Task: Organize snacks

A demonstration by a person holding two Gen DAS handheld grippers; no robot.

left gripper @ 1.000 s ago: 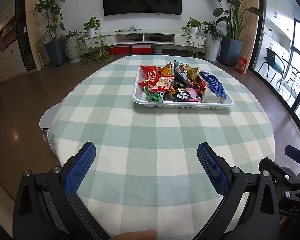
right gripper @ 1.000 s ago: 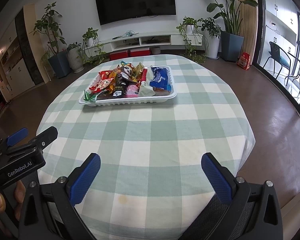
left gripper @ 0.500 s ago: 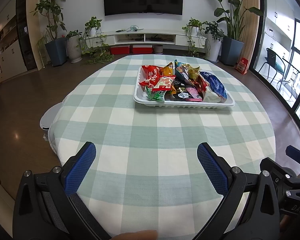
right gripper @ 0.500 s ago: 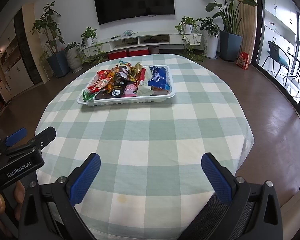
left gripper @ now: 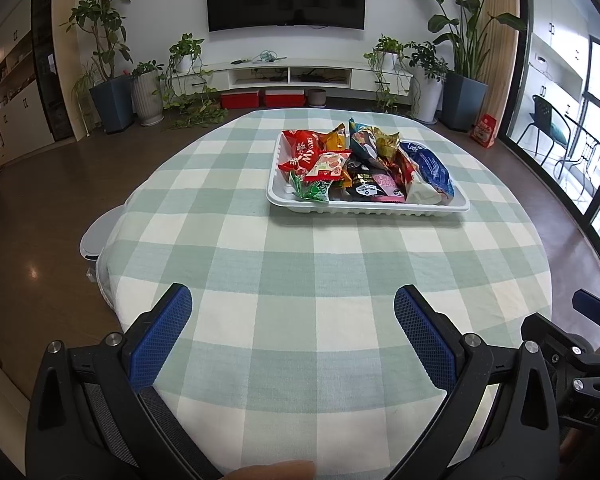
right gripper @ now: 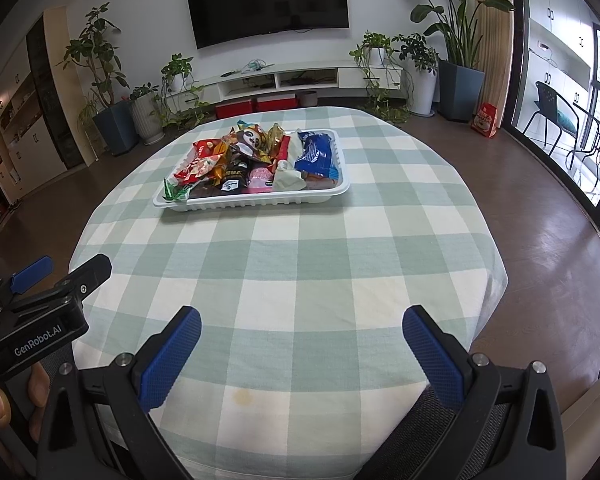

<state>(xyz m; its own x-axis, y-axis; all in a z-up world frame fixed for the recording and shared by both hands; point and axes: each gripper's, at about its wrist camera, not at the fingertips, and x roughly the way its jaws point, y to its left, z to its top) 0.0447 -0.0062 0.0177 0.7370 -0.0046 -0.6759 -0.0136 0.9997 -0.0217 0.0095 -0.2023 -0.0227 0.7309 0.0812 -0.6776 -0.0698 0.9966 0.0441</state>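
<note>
Nearest us, our left gripper (left gripper: 293, 340) and right gripper (right gripper: 302, 350) both hover over the near edge of the green-checked tablecloth (left gripper: 300, 248), each with its blue-padded fingers spread wide and holding nothing. Farther across the table sits the white tray (right gripper: 260, 199), well apart from both, heaped with snack packets (left gripper: 364, 164), a blue packet (right gripper: 315, 153) along its right side.

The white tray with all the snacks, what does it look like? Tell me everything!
The white tray is a shallow rectangle that looks like thin plastic or foam, with a ribbed wall and rounded corners. It sits flat on the green-and-white checked tablecloth, on the far half of the table. Snack packets are heaped inside, including a blue packet at its right end. Neither gripper touches it.
</note>
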